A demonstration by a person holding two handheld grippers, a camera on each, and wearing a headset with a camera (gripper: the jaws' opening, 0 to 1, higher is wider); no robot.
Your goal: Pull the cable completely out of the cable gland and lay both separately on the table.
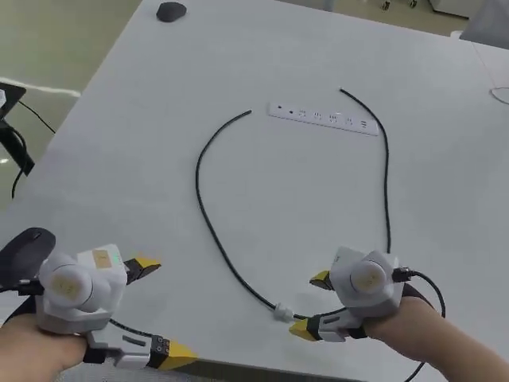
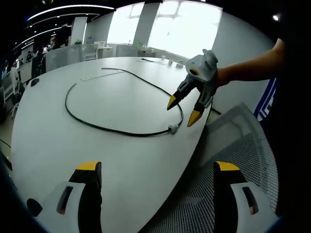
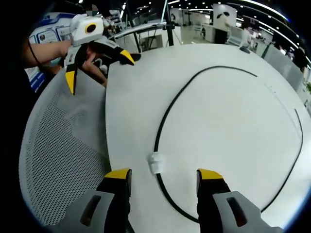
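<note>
The black cable (image 1: 199, 183) lies in a wide loop on the white table (image 1: 103, 159), threaded through the white cable gland (image 1: 283, 311) near the front edge. The right gripper (image 1: 308, 305) hovers just beside the gland, jaws spread and empty. The left gripper (image 1: 169, 310), well apart, is likewise spread and holds nothing.

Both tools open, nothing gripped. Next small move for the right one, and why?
Probably ease the right tool forward and down until its open jaws straddle the white cable gland, then close. The gland lies just ahead of those jaws, still threaded on the black cable; the left tool hangs open farther off.
</note>
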